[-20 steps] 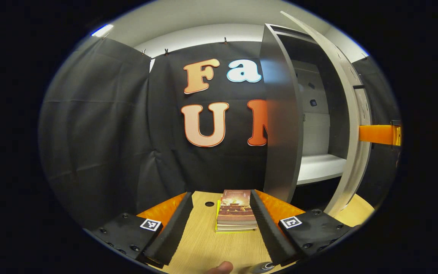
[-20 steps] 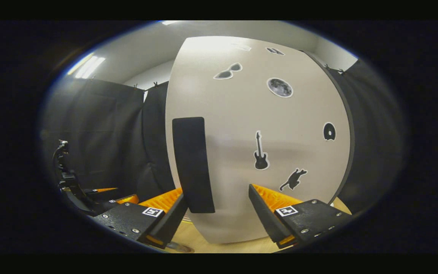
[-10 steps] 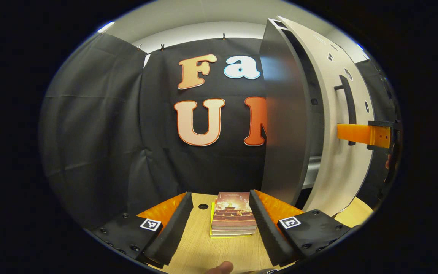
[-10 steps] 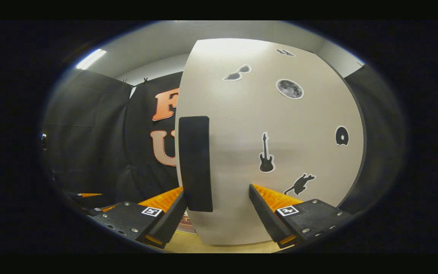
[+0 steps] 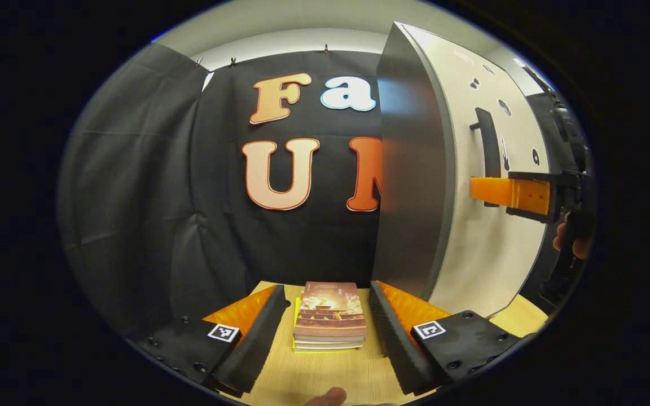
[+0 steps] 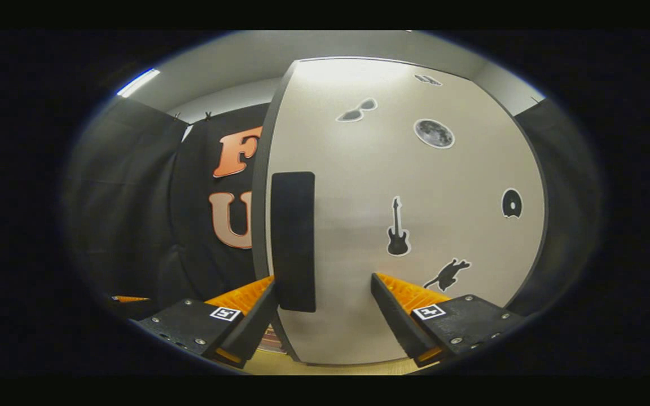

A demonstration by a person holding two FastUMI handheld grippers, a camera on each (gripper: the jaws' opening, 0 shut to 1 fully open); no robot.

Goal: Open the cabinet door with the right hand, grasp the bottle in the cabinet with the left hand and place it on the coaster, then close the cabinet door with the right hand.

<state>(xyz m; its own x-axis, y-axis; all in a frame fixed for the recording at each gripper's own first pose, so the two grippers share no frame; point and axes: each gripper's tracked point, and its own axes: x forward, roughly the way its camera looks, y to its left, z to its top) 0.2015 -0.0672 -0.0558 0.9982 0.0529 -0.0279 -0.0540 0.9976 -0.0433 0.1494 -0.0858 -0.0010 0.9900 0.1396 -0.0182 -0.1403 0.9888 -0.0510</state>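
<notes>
Behind books (image 5: 329,316), cabinet door (image 6: 415,225) stands upright.

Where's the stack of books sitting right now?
In the left gripper view the stack of books lies on the wooden table, between the open left tongs, just left of the cabinet.

Likely a recording booth: black cloth wall (image 5: 133,186), stickered cabinet (image 6: 404,214).

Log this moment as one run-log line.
phase: door closing | cabinet door: shut or nearly | right gripper: open at handle | left gripper: open, empty, over books
</notes>
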